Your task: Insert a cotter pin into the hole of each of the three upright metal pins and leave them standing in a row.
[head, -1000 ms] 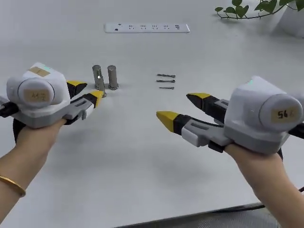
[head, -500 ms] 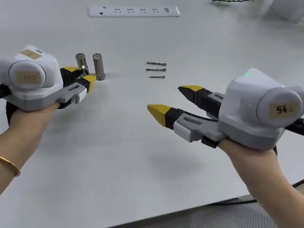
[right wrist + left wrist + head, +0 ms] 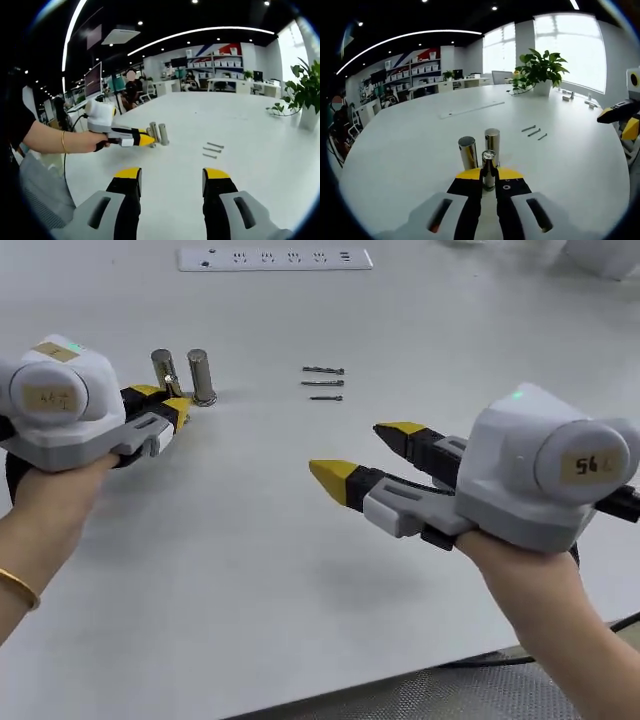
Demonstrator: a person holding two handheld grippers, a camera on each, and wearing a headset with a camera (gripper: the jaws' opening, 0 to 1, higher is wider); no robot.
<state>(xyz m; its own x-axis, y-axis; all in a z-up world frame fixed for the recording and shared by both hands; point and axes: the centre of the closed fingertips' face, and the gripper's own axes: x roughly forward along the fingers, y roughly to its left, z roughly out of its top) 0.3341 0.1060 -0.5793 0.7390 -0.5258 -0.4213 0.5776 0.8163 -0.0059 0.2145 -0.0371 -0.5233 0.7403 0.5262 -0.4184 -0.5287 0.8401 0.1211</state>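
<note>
Step one is in hand, by my reading: my left gripper (image 3: 489, 175) is clenched on the front metal pin (image 3: 489, 159). That pin stands upright on the worktop (image 3: 250, 540), at six o'clock of the other two metal pins (image 3: 468, 151) in the left gripper view. My right gripper (image 3: 358, 452) is released, jaws wide and empty. The three cotter pins (image 3: 323, 383) lie loose at three o'clock of the metal pins, about eleven o'clock from my right gripper. None looks fitted yet. Next, I judge, the right gripper must pinch one cotter pin and line it up with the pin's hole, which I cannot make out.
</note>
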